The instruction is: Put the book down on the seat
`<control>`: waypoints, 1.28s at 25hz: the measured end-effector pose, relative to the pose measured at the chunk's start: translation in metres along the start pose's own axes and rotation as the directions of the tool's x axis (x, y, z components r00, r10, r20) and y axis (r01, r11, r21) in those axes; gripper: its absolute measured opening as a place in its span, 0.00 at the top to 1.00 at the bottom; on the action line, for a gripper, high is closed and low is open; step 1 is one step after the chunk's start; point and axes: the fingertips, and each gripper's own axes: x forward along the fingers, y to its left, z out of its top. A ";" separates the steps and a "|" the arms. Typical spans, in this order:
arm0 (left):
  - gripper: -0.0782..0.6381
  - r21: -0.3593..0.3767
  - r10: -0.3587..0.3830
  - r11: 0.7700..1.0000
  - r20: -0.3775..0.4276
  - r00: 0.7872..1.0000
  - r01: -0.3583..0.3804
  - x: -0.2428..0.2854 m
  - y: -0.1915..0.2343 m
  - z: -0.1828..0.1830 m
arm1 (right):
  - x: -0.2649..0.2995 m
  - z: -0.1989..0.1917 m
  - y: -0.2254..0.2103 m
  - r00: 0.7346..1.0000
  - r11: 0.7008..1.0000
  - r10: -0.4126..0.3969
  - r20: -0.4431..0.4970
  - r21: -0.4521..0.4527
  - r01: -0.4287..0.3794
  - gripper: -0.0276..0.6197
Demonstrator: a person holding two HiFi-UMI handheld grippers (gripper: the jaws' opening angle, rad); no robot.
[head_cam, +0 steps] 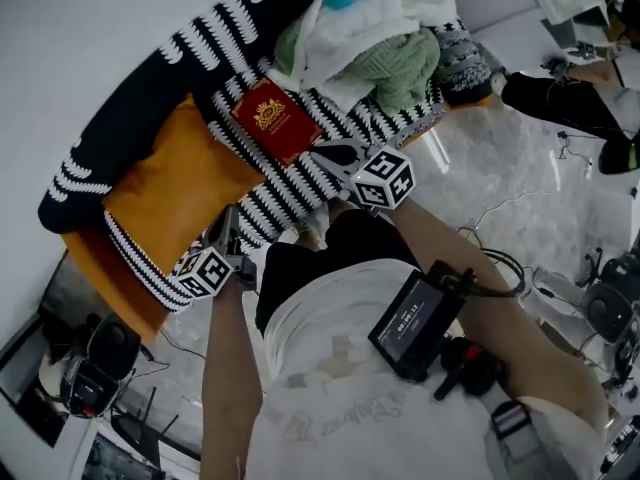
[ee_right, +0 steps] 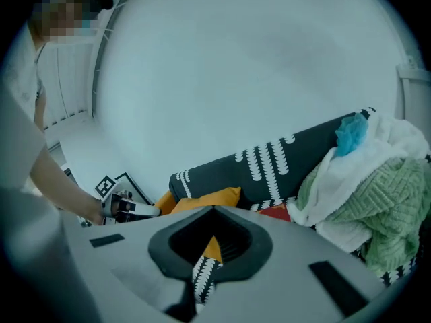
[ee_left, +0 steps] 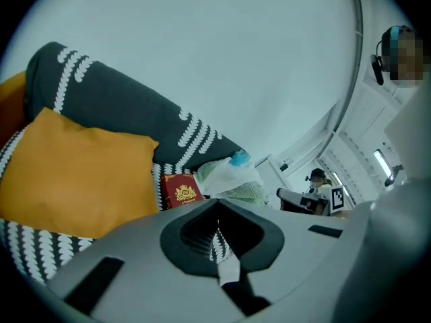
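White wall up top, pale floor with cables below, and between them a sofa under a black-and-white patterned cover (head_cam: 275, 200). And the red book (head_cam: 276, 118) is down on that seat, flat, gold emblem up, nothing holding it. It sits between the orange cushion (head_cam: 170, 193) on one side and a heap of green and white laundry (head_cam: 370, 38) on the other, close to both.

Left gripper (head_cam: 228, 226): jaws closed right up, nothing in them; its own view shows only patterned fabric past the tips. Right gripper (head_cam: 325, 151): same story, jaws drawn together and empty, with cushion and cover showing beyond them.

Now the geometry that matters. Both tools point up the sofa towards the backrest, and the book lies ahead of them. Its long axis runs on a diagonal, far-left corner to near-right corner, and that near end points almost straight at the right gripper, whose tips sit just beside it. The left gripper is well apart, down by the cushion's striped edge.

By my reading the placing is done. Should the book need a nudge or a fresh grip, the right hand is the one to do it, coming in along that diagonal.
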 end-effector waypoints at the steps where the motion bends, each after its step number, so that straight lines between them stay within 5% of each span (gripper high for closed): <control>1: 0.88 0.001 -0.004 1.000 0.003 1.000 0.004 -0.006 0.000 0.002 | -0.001 0.002 0.007 1.000 1.000 0.001 0.012 -0.001 -0.001 0.94; 13: 0.88 0.138 -0.073 0.988 0.045 0.996 0.066 -0.023 -0.014 0.040 | 0.006 0.046 0.047 0.995 0.998 0.025 0.099 -0.067 -0.018 0.94; 25: 0.88 0.370 -0.115 0.927 0.134 0.984 0.058 -0.046 -0.082 0.072 | -0.046 0.067 0.060 0.986 0.993 0.020 0.167 -0.117 -0.001 0.94; 32: 0.88 0.417 -0.153 0.906 0.149 0.977 0.078 0.034 -0.096 0.100 | -0.041 0.088 -0.011 0.982 0.989 0.013 0.189 -0.145 0.015 0.94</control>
